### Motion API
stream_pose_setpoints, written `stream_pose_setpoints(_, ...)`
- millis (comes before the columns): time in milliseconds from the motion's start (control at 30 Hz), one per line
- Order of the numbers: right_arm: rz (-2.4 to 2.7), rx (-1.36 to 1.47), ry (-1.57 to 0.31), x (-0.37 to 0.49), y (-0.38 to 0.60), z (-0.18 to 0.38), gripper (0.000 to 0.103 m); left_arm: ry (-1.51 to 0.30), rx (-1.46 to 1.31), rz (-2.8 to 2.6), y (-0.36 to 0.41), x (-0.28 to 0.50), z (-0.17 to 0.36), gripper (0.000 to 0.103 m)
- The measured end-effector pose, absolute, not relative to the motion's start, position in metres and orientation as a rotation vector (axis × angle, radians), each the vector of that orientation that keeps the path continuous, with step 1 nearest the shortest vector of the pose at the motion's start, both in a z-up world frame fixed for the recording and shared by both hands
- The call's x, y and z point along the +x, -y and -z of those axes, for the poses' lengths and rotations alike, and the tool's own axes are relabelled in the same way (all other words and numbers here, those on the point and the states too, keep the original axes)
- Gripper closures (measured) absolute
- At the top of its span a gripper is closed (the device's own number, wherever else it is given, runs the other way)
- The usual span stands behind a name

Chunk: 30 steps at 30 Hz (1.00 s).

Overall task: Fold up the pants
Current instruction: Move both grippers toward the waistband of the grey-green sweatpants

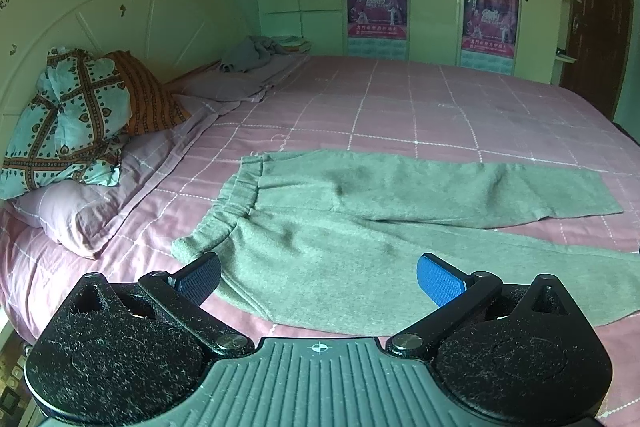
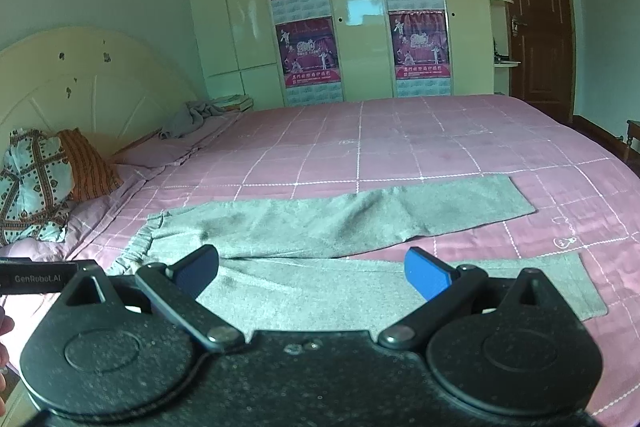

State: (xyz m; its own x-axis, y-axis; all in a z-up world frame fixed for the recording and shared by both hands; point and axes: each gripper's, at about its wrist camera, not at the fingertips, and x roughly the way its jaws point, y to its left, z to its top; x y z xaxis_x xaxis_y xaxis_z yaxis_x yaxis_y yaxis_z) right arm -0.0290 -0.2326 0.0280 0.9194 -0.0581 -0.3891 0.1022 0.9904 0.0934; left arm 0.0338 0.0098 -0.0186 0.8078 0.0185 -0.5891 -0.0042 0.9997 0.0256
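— While the grey pants [image 1: 360, 223] lie flat on the pink checked bedspread [image 1: 400, 107], what do we record of their layout?

— We note them spread full length, unfolded. The elastic waistband [image 1: 236, 195] points toward the headboard [image 1: 100, 23]; both legs run away from it toward the foot of the bed, parted in a narrow V. In the right wrist view the far leg's cuff [image 2: 516, 201] and the near leg's cuff [image 2: 584, 287] lie well apart.

— And the grippers?

— We find the left gripper [image 1: 318, 279] with its blue pads [image 1: 438, 281] set wide apart, holding nothing, poised over the near hip of the pants by the waistband. The right gripper [image 2: 312, 271] is equally wide, empty, over the near leg further from the headboard. Whether either touches the cloth we cannot tell.

— Surroundings?

— Against the headboard we log a patterned turquoise bundle [image 1: 68, 119] and an orange striped cushion [image 1: 148, 95] on lilac pillows [image 1: 84, 207]. Further along it lies a crumpled grey cloth [image 1: 250, 55]. Beyond the bed stands a cream wardrobe [image 2: 360, 7] bearing four posters [image 2: 306, 51], and a brown door [image 2: 532, 15] beside it.
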Motion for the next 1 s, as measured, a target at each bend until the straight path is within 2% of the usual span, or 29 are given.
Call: stream_pose_setpoints(1000, -0.097, 0.091, -0.511, 0.029, 0.246, -0.014, 0.003, -0.598, 0.016, -0.134, 0.005, 0.075, 0.034, 0.0)
